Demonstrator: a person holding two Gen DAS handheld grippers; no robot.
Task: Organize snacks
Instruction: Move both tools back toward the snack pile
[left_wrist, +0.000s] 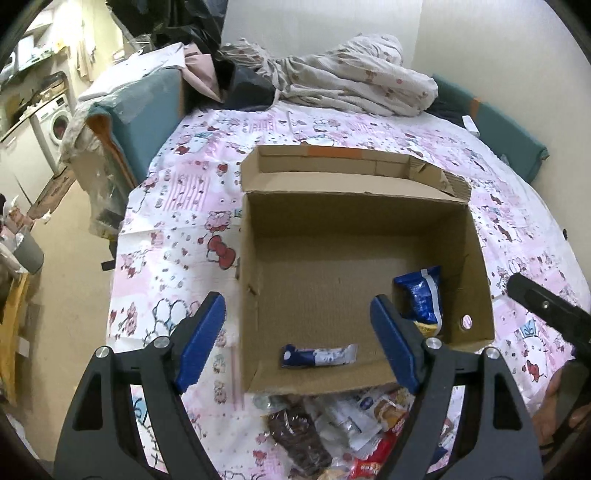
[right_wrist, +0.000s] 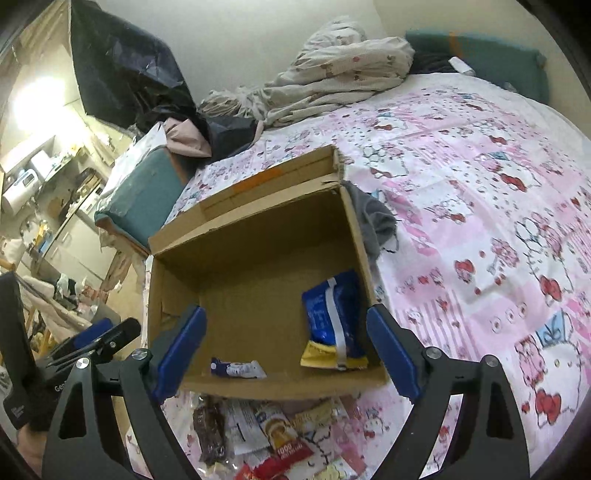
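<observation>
An open cardboard box (left_wrist: 258, 206) (right_wrist: 177, 273) stands on the bed. Inside lie a blue and yellow snack bag (left_wrist: 421, 295) (right_wrist: 332, 317) at the right wall and a small blue and white bar (left_wrist: 317, 355) (right_wrist: 238, 368) near the front wall. A pile of loose snacks (left_wrist: 332, 432) (right_wrist: 258, 435) lies in front of the box. My left gripper (left_wrist: 295, 343) is open and empty above the box's front edge. My right gripper (right_wrist: 286, 350) is open and empty above the box's front. The right gripper shows at the edge of the left wrist view (left_wrist: 546, 310).
The bed has a pink cartoon-print sheet (left_wrist: 177, 221) (right_wrist: 480, 184). Crumpled bedding (left_wrist: 351, 81) (right_wrist: 332, 66) lies at the far end. A grey cloth (right_wrist: 376, 221) lies beside the box's right wall. A teal cushion (left_wrist: 147, 107) and a cluttered room lie to the left.
</observation>
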